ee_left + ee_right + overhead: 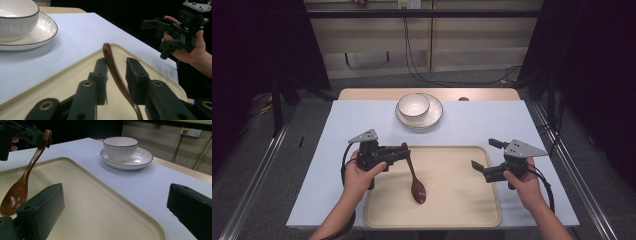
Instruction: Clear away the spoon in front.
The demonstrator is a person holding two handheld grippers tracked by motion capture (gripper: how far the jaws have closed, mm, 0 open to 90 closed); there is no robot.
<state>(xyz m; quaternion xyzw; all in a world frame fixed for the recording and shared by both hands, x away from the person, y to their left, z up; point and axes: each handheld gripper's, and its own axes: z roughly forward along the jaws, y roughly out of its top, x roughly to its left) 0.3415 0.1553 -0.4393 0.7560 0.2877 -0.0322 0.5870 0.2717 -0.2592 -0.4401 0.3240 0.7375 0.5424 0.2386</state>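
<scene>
Gripping the handle tip of a brown wooden spoon (415,176), the left gripper (404,152) sits over the left edge of a cream tray (462,210). In the left gripper view its two black jaws flank the handle; the left jaw touches it, while a thin gap seems to show at the right jaw, so how firm the grasp is cannot be told. In the right gripper view the spoon hangs slanted from that gripper, its bowl low near the tray floor; whether the bowl touches the tray is hard to make out. The bowl end is cut off at the bottom of the left gripper view.

The right gripper (483,156) is held over the tray's right edge, its jaws spread wide with nothing between them. In its own view the jaws are cut by the frame edges.

At the far middle of the pale blue table cover (337,150), a white ribbed bowl (414,105) with a dark rim stands on a white saucer (433,117), well apart from the tray. The person's left hand (361,176) and right hand (524,181) wrap the gripper bodies; the forearms are cut off at the near edge.
</scene>
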